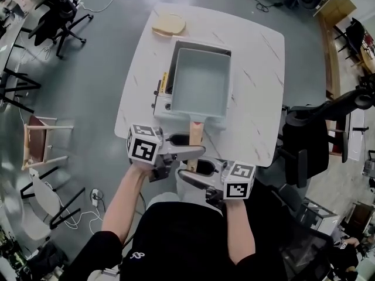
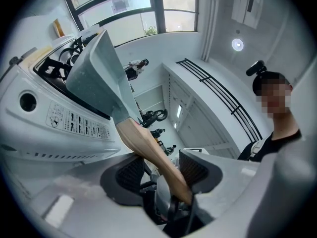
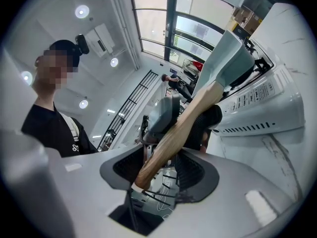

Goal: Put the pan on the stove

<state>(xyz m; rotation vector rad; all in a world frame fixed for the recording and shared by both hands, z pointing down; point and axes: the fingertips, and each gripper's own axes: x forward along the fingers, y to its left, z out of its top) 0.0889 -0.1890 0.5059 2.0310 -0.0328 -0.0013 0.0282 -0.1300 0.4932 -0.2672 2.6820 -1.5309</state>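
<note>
1. The pan point(image 1: 199, 78) is over the stove point(image 1: 160, 103) at the middle of the table point(image 1: 258, 69), its wooden handle point(image 1: 195, 134) pointing to 6 o'clock.
2. The left gripper point(image 1: 188, 147) clamps the handle from 9 o'clock.
3. The right gripper point(image 1: 193, 171) clamps the handle's end from 3 o'clock.

Stove point(image 1: 159, 105), wooden disc point(image 1: 169, 24) on table point(image 1: 258, 69)

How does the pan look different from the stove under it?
The pan is grey-blue; the stove is white. The pan has a wooden handle sticking out toward the person; the stove has no handle but carries a printed label on its side. The pan is above and hides most of the stove, which sits on the table. Both are rectangular.
</note>
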